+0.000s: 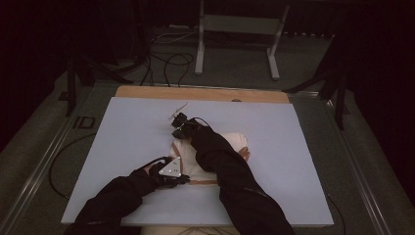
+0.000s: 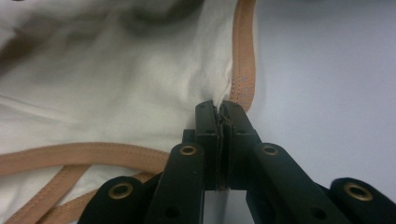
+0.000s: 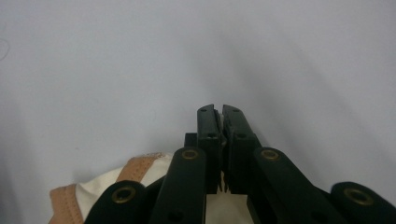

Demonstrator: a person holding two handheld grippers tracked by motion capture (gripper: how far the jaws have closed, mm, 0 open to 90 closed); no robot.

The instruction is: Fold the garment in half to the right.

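Now | left claw (image 2: 221, 109) clamped on garment (image 2: 116, 93) trim edge | right claw (image 3: 221, 112) together | board (image 1: 303, 161) open rightward

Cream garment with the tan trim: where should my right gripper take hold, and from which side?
Judging by its pose, grip the tan-trimmed edge of the cream garment, coming in low from the bare mat; that stitched binding gives thin jaws firmer purchase than loose cloth.
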